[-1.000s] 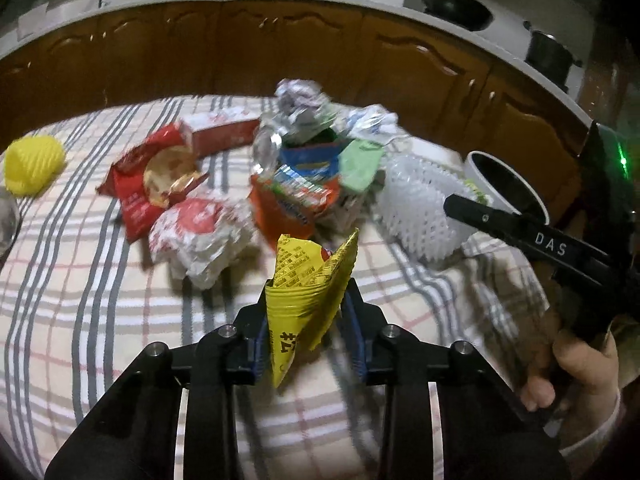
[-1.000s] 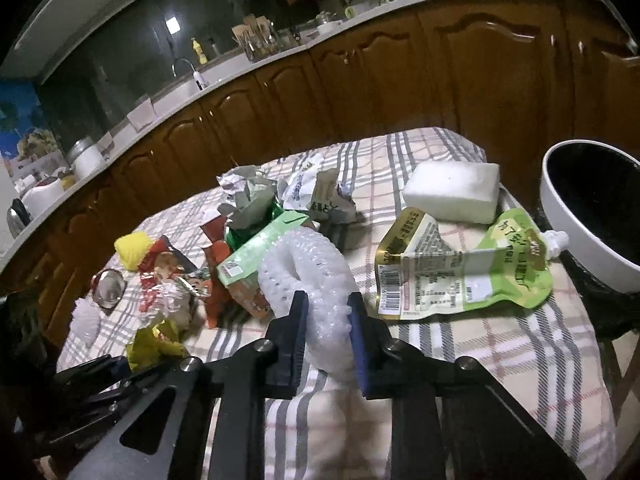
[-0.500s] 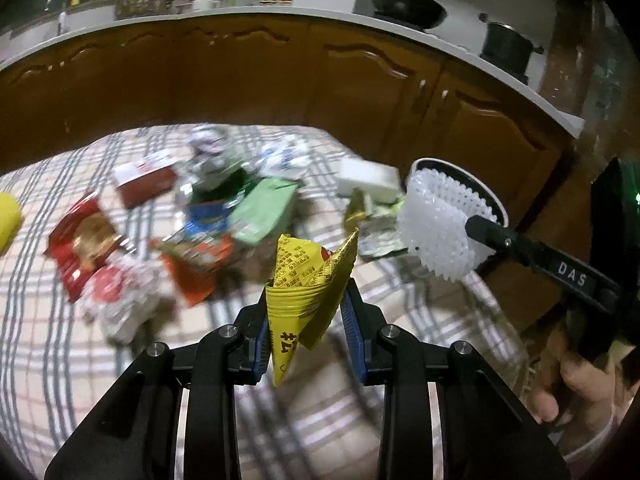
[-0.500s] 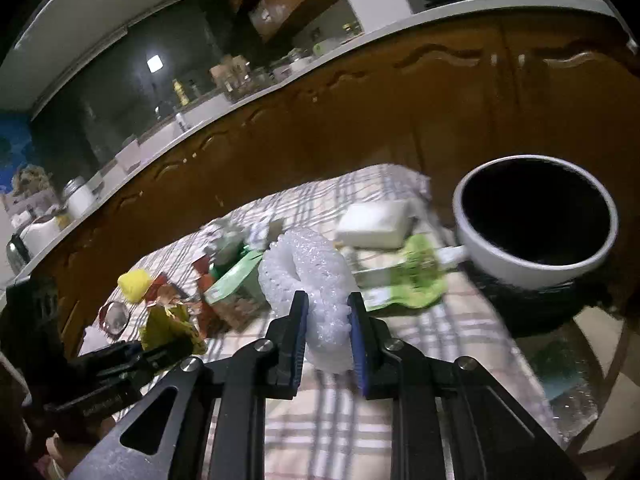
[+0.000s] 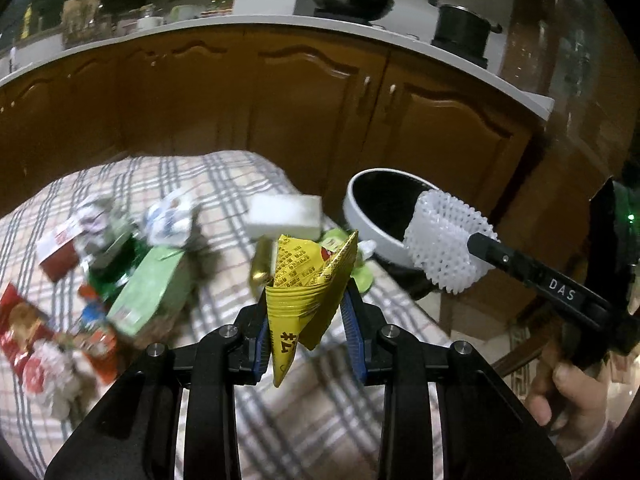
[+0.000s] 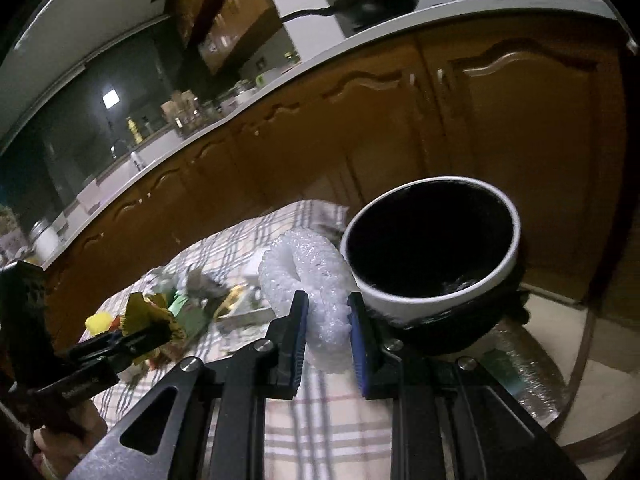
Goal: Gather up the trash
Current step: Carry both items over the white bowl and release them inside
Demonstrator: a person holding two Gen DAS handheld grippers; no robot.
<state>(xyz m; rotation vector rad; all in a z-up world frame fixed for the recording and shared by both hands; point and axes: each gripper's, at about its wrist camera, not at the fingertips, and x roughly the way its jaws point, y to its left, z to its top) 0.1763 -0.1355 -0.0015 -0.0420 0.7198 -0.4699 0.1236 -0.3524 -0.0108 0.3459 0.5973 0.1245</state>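
Observation:
My left gripper (image 5: pixel 307 316) is shut on a crumpled yellow snack wrapper (image 5: pixel 308 284) and holds it above the checked tablecloth. My right gripper (image 6: pixel 327 320) is shut on a white foam fruit net (image 6: pixel 308 276), held up close to the rim of the white bin with a black liner (image 6: pixel 432 240). In the left wrist view the foam net (image 5: pixel 444 244) hangs at the bin's near right rim (image 5: pixel 356 216). In the right wrist view the yellow wrapper (image 6: pixel 150 314) shows at the left in the left gripper.
Trash lies on the tablecloth (image 5: pixel 224 184): a green carton (image 5: pixel 152 292), red packets (image 5: pixel 24 340), a white sponge-like block (image 5: pixel 284 216), a green pouch (image 5: pixel 352 264). Brown cabinets (image 5: pixel 320 112) stand behind. The bin stands off the table's right end.
Both grippers have swung right and up from the trash pile toward the bin, each keeping its item. The foam net now sits at the bin's rim.

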